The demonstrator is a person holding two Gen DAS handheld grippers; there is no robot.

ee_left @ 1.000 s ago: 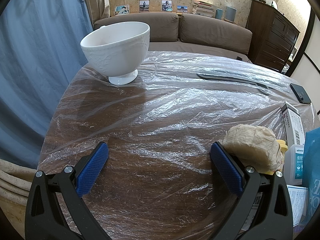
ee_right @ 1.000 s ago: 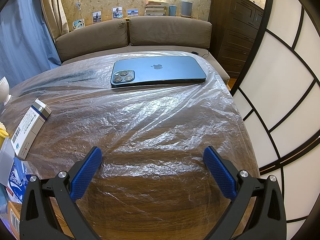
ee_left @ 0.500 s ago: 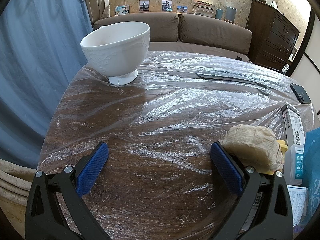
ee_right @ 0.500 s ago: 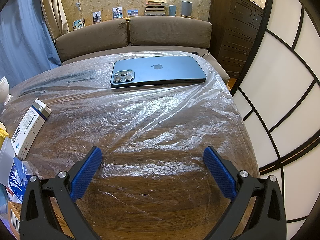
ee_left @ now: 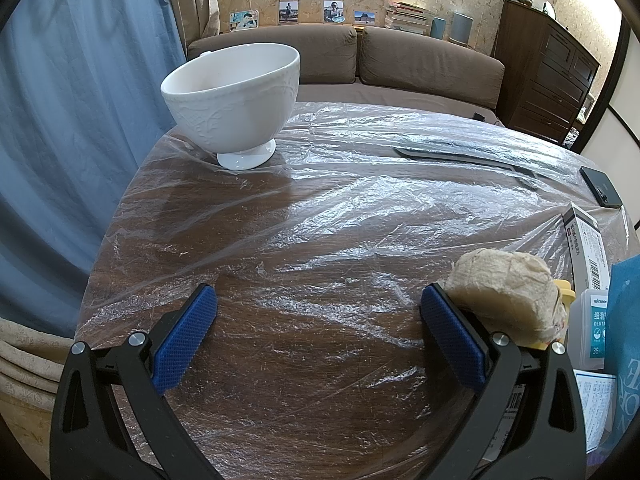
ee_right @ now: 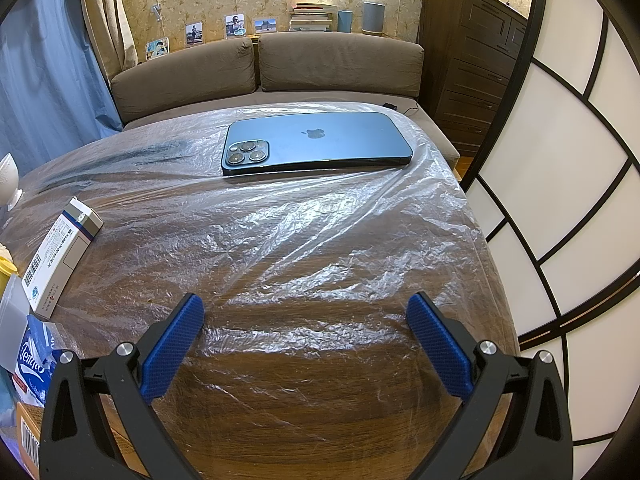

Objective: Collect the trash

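The left gripper (ee_left: 318, 308) stood with its jaws spread wide and nothing between them, its blue pads (ee_left: 185, 338) cross-hatched and rubbery on black plastic arms. Just outside its right-hand pad sat a crumpled tan paper wad (ee_left: 504, 300), fibrous and roughly ball-shaped, near the right edge of the tabletop (ee_left: 280, 380). The wad touched a yellow-capped item (ee_left: 565, 292), mostly hidden, beside a small clear plastic box (ee_left: 592, 328) with a teal label. A long white carton (ee_left: 588, 246) with a barcode lay flat behind them. The tabletop was dark wood under a wrinkled, glossy clear plastic sheet (ee_left: 360, 208). At its far left corner a white footed ceramic bowl (ee_left: 234, 100), embossed on the outside, stood upright; its inside could not be seen fully.

The right gripper (ee_right: 304, 322) was likewise spread wide and empty above bare sheeting. At the far edge a blue smartphone (ee_right: 320, 144) lay face down. At the left edge lay the carton (ee_right: 60, 264) and a blue tissue pack (ee_right: 34, 364), crinkled and soft.
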